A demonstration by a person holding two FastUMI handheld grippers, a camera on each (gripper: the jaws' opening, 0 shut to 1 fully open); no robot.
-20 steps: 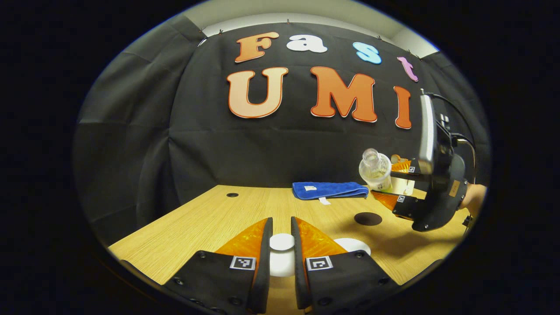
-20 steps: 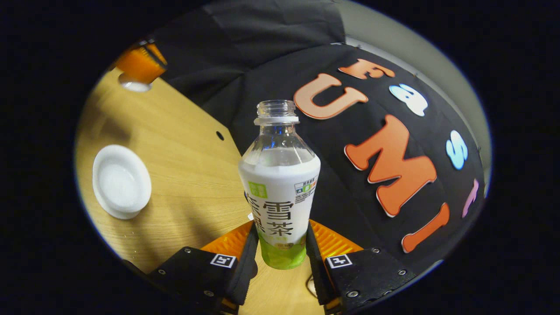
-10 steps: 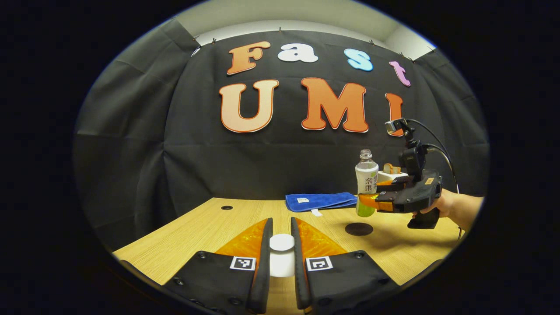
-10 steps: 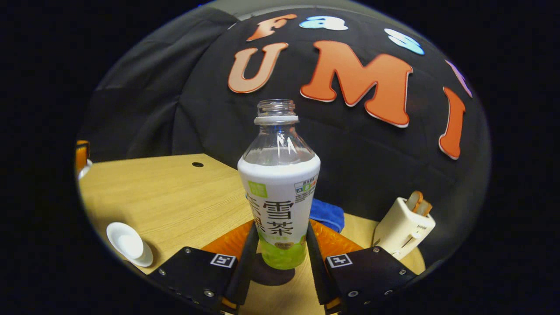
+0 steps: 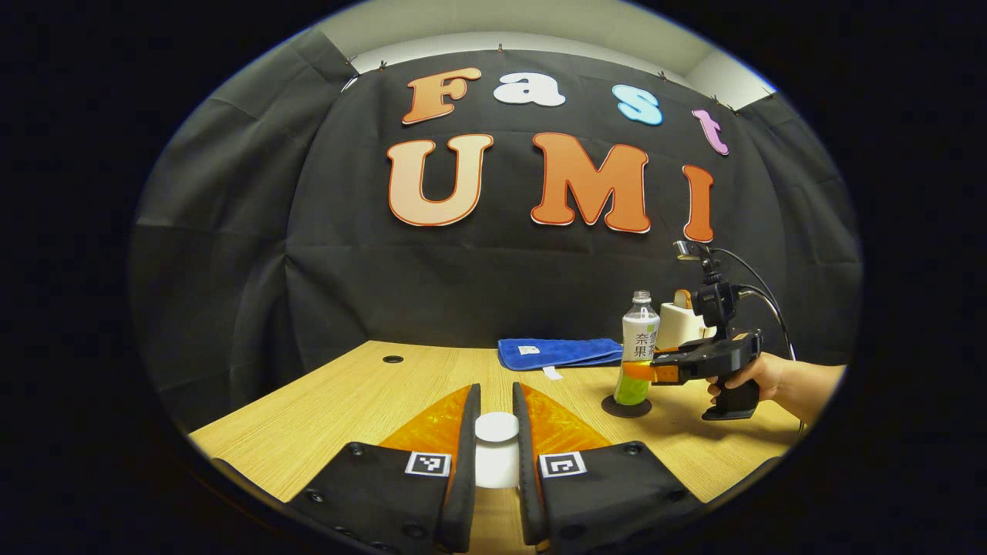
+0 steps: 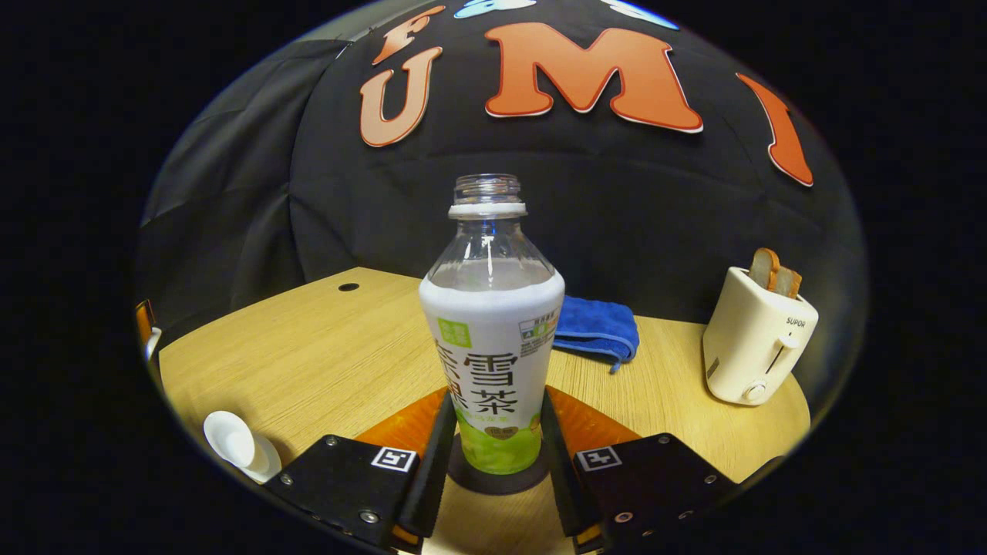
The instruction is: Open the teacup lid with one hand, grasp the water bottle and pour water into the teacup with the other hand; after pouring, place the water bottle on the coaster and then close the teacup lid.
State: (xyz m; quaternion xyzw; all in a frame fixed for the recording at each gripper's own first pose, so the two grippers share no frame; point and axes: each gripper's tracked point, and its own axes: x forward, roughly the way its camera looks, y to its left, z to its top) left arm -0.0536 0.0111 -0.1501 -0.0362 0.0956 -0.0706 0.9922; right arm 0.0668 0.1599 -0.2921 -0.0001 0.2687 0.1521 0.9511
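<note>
Two grippers at work: the right gripper [image 6: 493, 462], tipped a second ago, now stands the uncapped clear plastic water bottle [image 6: 493, 339] on the round dark coaster [image 6: 497, 479], jaws clamped; the left gripper [image 5: 496, 462] pinches the white teacup lid [image 5: 496, 426], closing next

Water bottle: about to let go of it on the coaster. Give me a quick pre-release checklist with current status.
1. Water bottle upright: ok.
2. Bottle base over the dark coaster: ok, it sits centred on it in both views.
3. Base fully seated, not hovering: cannot tell.
4. Right tool gripping the bottle low on both sides: ok.
5. Left tool holding the teacup lid: ok.
6. Teacup clear of the bottle, by the table edge: ok.
</note>
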